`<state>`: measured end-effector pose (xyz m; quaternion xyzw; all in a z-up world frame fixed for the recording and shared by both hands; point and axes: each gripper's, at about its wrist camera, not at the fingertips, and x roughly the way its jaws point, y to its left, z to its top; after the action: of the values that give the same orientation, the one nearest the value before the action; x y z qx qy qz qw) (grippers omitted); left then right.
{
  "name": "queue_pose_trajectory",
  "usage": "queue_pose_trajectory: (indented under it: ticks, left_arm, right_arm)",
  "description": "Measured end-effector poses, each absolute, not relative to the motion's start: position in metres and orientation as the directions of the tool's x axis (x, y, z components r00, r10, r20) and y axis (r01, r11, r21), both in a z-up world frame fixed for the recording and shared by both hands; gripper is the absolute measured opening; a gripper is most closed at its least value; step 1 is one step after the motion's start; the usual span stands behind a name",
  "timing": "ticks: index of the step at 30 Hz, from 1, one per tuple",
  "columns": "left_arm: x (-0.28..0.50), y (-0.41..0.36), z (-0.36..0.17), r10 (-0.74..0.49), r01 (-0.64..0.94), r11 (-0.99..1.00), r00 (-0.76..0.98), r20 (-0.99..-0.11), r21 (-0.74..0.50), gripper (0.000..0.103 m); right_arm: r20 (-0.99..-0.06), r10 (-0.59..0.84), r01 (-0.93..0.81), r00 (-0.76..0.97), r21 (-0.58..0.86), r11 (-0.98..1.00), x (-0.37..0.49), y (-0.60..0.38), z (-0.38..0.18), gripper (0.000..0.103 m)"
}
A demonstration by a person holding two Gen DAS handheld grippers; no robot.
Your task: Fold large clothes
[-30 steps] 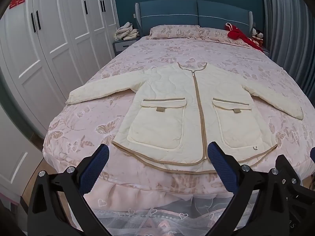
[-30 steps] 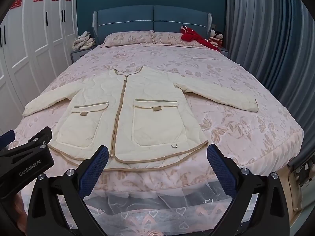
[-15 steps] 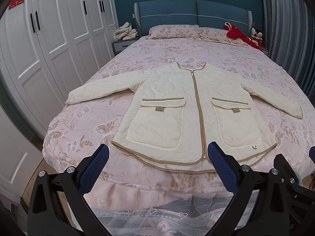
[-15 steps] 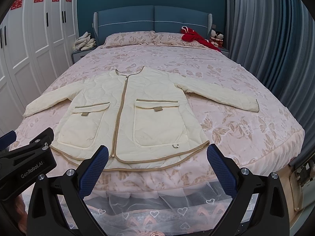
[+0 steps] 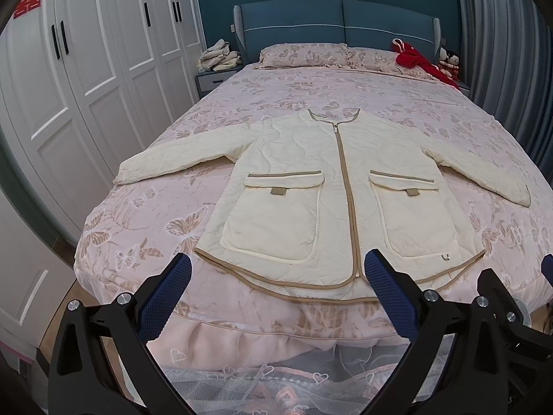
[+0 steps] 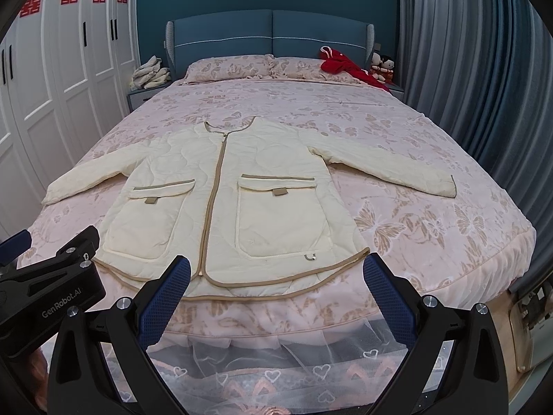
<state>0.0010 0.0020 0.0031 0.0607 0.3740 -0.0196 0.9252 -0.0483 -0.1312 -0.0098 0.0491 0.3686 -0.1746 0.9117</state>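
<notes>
While both hand-held grippers [image 5: 276, 276] [image 6: 276, 276] gape, jacket [image 5: 331, 193] lies beyond (untouched).

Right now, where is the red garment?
In both wrist views the red garment lies at the bed's far right corner, on the right pillow beside the headboard.

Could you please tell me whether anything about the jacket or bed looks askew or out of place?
Little stands out. The jacket lies flat, zipped, sleeves spread on the bed, though its hem slightly overhangs the foot edge. A red garment sits crumpled by the pillows.
</notes>
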Motion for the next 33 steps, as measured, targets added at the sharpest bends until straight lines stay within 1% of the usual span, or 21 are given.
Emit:
queue_pose_trajectory:
  ticks: [33]
  left_arm:
    - [0.0004,0.0009,0.0035,0.010,0.081,0.992,0.721,-0.693,0.099,0.098]
  right_arm:
    - [-0.688,-0.277,0.352,0.671,-0.034,0.936,-0.0487,-0.1308,-0.0091,0.098]
